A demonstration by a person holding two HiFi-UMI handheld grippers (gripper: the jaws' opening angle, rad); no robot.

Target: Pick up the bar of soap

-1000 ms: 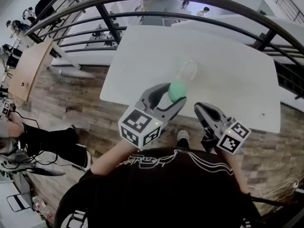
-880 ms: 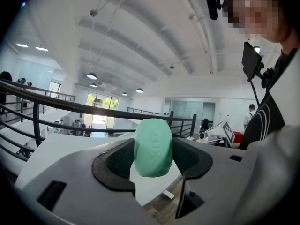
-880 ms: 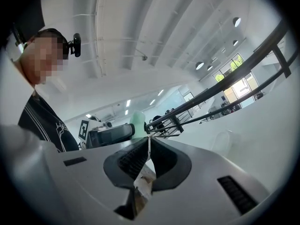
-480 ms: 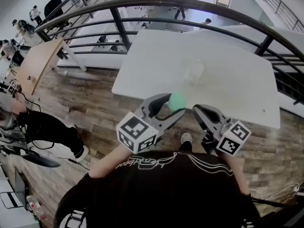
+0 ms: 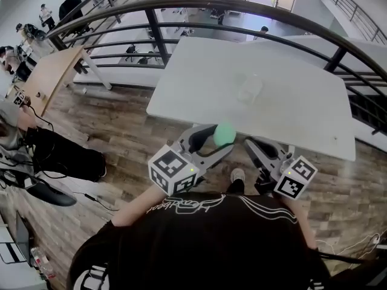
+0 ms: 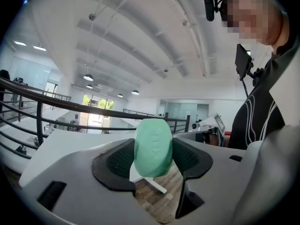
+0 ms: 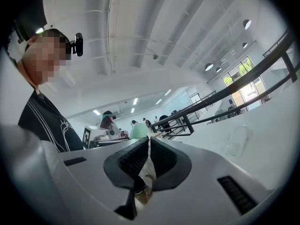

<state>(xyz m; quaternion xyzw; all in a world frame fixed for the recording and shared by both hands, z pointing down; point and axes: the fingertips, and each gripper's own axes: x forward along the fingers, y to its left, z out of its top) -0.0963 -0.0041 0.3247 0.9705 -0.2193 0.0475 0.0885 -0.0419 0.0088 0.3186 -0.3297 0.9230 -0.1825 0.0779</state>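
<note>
A white table [image 5: 290, 95] stands on a wood-plank floor [image 5: 115, 125]; a dark curved railing [image 5: 242, 8] runs behind its far edge; a pale wooden desk [image 5: 51, 77] sits off left; round lights [image 6: 88, 77] dot the white ribbed ceiling [image 6: 140, 41].

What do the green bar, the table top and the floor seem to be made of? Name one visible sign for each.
Green bar: probably soap. It looks opaque, matte and waxy, with rounded edges and a faint pressed mark.
Table top: smooth white with a satin sheen. It could be laminate or painted board; I cannot tell which.
Floor: wood-look planks with visible grain and seams. Real wood or vinyl, the look leaves it open.
</note>
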